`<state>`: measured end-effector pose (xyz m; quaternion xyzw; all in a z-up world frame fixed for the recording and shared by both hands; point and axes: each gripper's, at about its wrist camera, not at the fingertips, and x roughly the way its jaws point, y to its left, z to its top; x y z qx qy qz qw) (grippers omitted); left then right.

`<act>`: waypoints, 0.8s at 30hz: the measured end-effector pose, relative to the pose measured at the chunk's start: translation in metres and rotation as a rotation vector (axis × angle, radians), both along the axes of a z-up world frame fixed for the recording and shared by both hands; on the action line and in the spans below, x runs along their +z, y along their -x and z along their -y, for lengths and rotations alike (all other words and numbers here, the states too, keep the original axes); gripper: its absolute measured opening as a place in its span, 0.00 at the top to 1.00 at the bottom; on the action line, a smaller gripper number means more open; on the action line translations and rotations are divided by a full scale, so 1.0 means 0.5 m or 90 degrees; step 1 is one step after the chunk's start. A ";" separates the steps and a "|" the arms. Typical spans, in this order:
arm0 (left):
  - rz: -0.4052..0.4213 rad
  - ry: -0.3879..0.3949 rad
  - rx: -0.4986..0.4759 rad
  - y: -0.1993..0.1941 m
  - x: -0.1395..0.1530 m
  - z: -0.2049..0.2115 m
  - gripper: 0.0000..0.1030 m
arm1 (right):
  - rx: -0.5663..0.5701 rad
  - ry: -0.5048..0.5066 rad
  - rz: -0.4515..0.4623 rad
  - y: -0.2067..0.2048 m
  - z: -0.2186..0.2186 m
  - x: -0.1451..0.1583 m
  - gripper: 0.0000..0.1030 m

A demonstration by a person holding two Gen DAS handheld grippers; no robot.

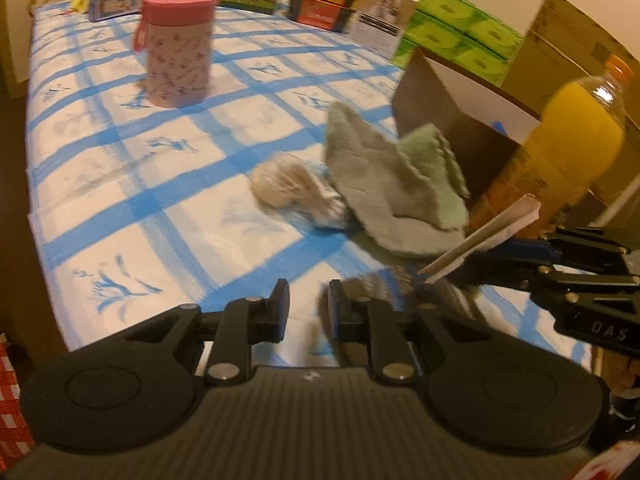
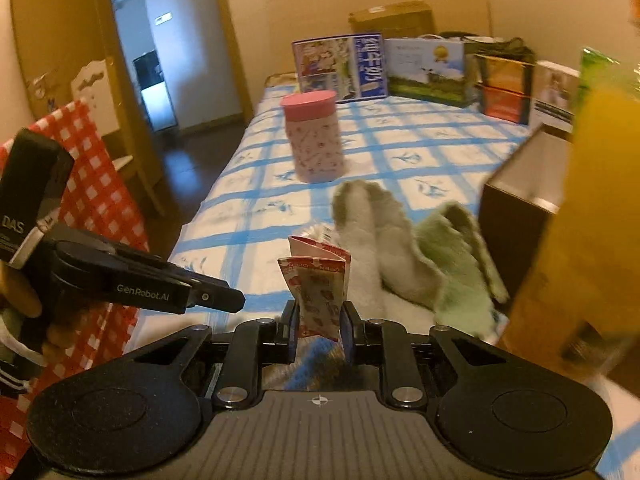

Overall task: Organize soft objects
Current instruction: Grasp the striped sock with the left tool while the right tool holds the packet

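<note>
right gripper [image 2: 319, 330]: lowest centre of the right wrist view; fingers clamped on a small red-and-white packet [image 2: 316, 288], held upright, "OPEN" print seen upside down.
left gripper [image 1: 308, 306]: bottom centre of the left wrist view; fingers a little apart, nothing held between them, low over the blue-checked tablecloth [image 1: 132, 168].
task items: green-grey cloth [image 1: 384, 184] crumpled in mid-frame, touching a beige fluffy item [image 1: 284, 188] on its left; both blurred, exact kind cannot be told.
step in hand (judged): the packet is probably being carried off so the soft pile can be sorted.
how to do it well: grip to be kept firm and the packet level; the orange juice bottle [image 1: 568, 152] just beside the cloth is to be avoided, a knock could tip it.
next (judged): cloth best pinched at a raised fold by the free gripper.
brown box [image 1: 448, 120]: right of centre, open top; contents not visible apart from a small blue bit at the rim.
pink canister [image 1: 176, 48]: upper left, lid on, contents hidden.
back row: closed boxes and cartons, contents unseen.
</note>
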<state>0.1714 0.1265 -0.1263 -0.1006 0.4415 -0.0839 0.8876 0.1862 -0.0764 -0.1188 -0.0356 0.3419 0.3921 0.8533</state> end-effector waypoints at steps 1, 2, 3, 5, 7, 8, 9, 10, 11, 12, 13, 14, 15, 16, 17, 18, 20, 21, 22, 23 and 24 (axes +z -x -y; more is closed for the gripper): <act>-0.001 0.005 -0.009 0.001 0.000 0.007 0.80 | -0.006 -0.003 -0.001 0.005 0.012 0.005 0.79; -0.004 0.009 -0.018 0.002 -0.003 0.015 0.79 | -0.012 -0.006 -0.005 0.011 0.024 0.008 0.79; -0.007 0.015 -0.025 0.003 -0.006 0.020 0.77 | -0.020 -0.008 -0.011 0.016 0.038 0.011 0.79; -0.020 0.027 -0.034 0.003 -0.016 0.032 0.72 | -0.037 -0.006 -0.020 0.026 0.061 0.013 0.79; -0.041 0.040 -0.035 -0.001 -0.033 0.041 0.66 | -0.055 -0.004 -0.028 0.037 0.088 0.014 0.79; -0.053 0.041 -0.031 -0.004 -0.043 0.044 0.66 | -0.064 -0.002 -0.031 0.043 0.102 0.013 0.79; -0.060 0.039 -0.028 -0.006 -0.050 0.046 0.65 | -0.073 0.002 -0.034 0.049 0.115 0.011 0.79; -0.066 0.035 -0.025 -0.009 -0.059 0.050 0.63 | -0.081 0.005 -0.038 0.054 0.127 0.009 0.79; -0.072 0.032 -0.021 -0.011 -0.065 0.053 0.63 | -0.090 0.010 -0.043 0.059 0.139 0.006 0.79; -0.076 0.034 -0.018 -0.013 -0.070 0.056 0.63 | -0.098 0.014 -0.046 0.065 0.150 0.004 0.79; -0.076 0.045 -0.018 -0.015 -0.073 0.059 0.63 | -0.107 0.018 -0.050 0.069 0.161 0.001 0.79; -0.073 0.048 -0.017 -0.016 -0.075 0.064 0.63 | -0.115 0.021 -0.054 0.074 0.172 0.000 0.79; -0.069 0.042 -0.019 -0.016 -0.074 0.069 0.65 | -0.122 0.024 -0.057 0.078 0.181 -0.002 0.79; -0.065 0.037 -0.022 -0.016 -0.073 0.074 0.75 | -0.131 0.026 -0.060 0.083 0.191 -0.003 0.79; -0.060 0.040 -0.029 -0.015 -0.071 0.077 0.80 | -0.139 0.028 -0.064 0.088 0.200 -0.003 0.79; -0.054 0.049 -0.032 -0.012 -0.067 0.079 0.82 | -0.147 0.028 -0.066 0.092 0.212 -0.004 0.79; -0.040 0.056 -0.037 -0.003 -0.052 0.083 0.83 | -0.160 0.029 -0.071 0.098 0.229 -0.004 0.79; -0.028 0.055 -0.040 0.005 -0.041 0.086 0.84 | -0.167 0.028 -0.073 0.103 0.240 -0.003 0.79; -0.019 0.053 -0.043 0.012 -0.030 0.090 0.84 | -0.173 0.026 -0.074 0.107 0.251 -0.001 0.79; -0.009 0.052 -0.045 0.020 -0.017 0.093 0.84 | -0.179 0.026 -0.074 0.112 0.260 0.002 0.79; 0.000 0.050 -0.047 0.029 -0.003 0.096 0.84 | -0.186 0.025 -0.073 0.117 0.269 0.005 0.79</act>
